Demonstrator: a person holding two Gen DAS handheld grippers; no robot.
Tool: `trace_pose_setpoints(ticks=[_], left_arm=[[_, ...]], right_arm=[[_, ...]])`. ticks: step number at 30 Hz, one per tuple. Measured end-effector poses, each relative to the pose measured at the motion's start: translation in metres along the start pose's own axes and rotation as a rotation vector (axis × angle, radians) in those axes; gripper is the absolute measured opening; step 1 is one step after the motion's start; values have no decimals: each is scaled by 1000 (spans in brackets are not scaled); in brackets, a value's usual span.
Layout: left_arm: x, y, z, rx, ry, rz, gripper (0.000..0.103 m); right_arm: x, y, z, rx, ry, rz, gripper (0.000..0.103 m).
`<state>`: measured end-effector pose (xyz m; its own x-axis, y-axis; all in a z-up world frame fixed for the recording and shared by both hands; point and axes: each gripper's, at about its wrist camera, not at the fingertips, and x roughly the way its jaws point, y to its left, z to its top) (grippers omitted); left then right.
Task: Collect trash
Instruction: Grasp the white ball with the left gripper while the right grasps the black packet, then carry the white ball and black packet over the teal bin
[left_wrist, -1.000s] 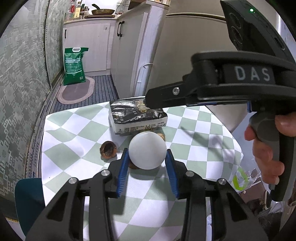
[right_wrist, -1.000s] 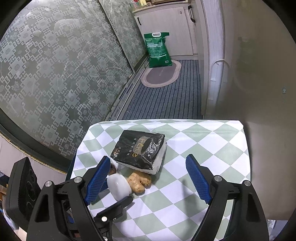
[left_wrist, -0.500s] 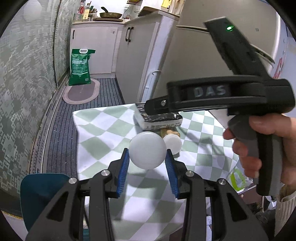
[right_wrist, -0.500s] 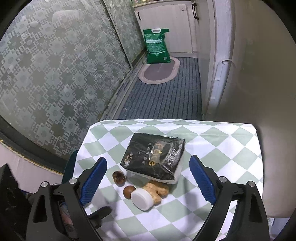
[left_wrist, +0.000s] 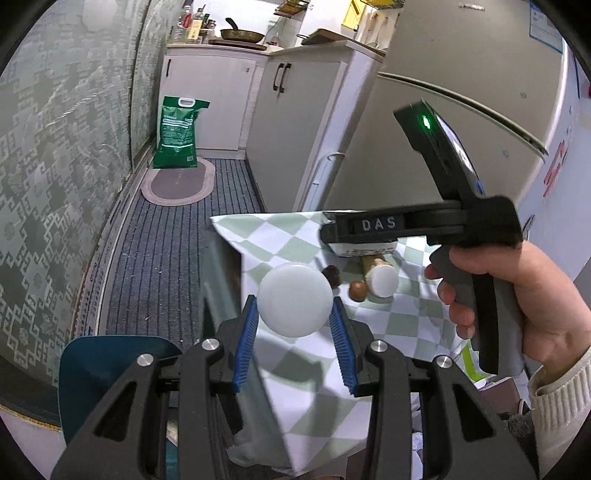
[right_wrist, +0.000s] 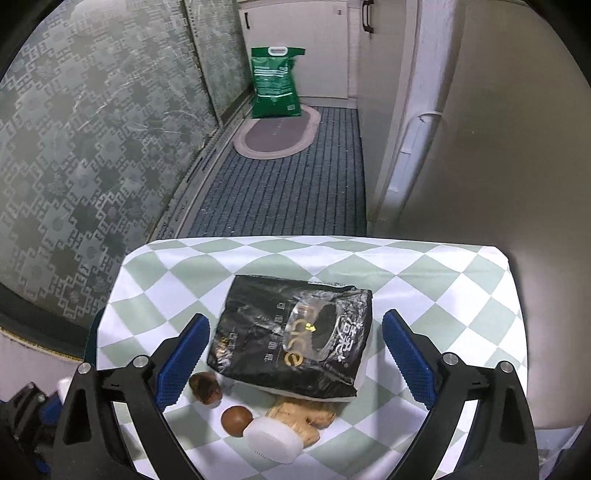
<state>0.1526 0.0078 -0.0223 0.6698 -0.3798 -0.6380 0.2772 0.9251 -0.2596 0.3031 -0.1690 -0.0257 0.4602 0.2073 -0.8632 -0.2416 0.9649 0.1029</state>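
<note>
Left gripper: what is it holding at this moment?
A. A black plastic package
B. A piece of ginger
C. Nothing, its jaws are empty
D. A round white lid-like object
D. In the left wrist view the left gripper has its blue pads pressed against both sides of a round white lid-like object, while the black package lies on the checkered tablecloth.
</note>
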Motion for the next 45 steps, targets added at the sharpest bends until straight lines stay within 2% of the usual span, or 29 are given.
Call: trace_pose_setpoints(ticks=[1,4,5,16,21,26,29,33,45], left_arm=[[-3,4,0,-5,-5,1,41],[-10,10,0,-13,-14,4,41],[-14,12,-1,-15,-18,6,42],[-31,51,-12,-51,-20,65,41],[-36,73,-24,-62,1,107,42],[-39,99,-40,-87,35,150,42],[-39,117,-48,-115,50,168,42],[-37,138,-61,-144,80,186,42],[-17,182,-98,-195,206,226,42]], right_arm=[[2,0,0,-1,-1,-1,95],[5,2,0,-7,-15,-31,77],[4,1,0,-4,-23,-42,75],[-22,20,2,-29,-86,17,75],[-38,46,1,-87,-136,91,75],[-49,80,-4,-162,-150,160,75],[-55,103,-7,-201,-154,231,75],[-57,134,-12,-252,-154,283,75],[-39,206,-29,-366,-82,351,75]])
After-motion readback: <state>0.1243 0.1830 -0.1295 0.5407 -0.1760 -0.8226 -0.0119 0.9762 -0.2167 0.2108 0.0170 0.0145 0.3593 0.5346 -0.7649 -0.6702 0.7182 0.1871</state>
